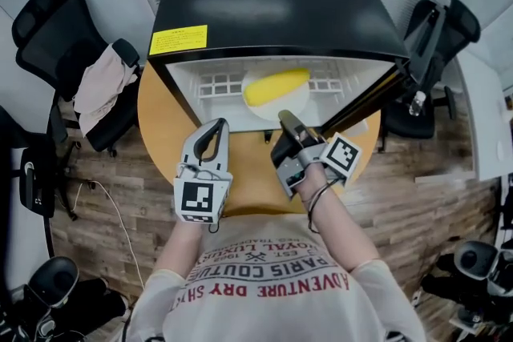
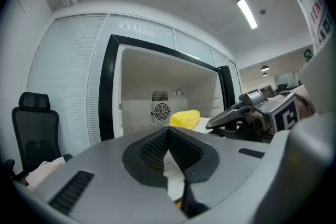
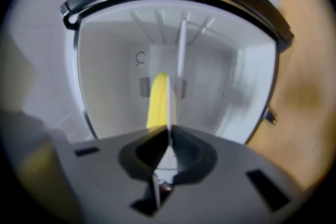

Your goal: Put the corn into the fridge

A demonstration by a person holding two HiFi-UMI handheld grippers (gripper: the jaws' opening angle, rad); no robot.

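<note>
Open black fridge (image 1: 264, 4) standing on a round wooden bench (image 1: 156, 112), its door (image 1: 365, 104) swung out to the right. Inside the white compartment a white plate (image 1: 298, 102) sits over the wire shelf (image 1: 215, 84) and carries the yellow corn (image 1: 276, 86), which lies across it. The right gripper (image 1: 286, 120) reaches to the plate's near rim, jaws closed on its thin edge. The left gripper (image 1: 216, 126) is held just outside the opening, jaws closed together with nothing between them.
</note>
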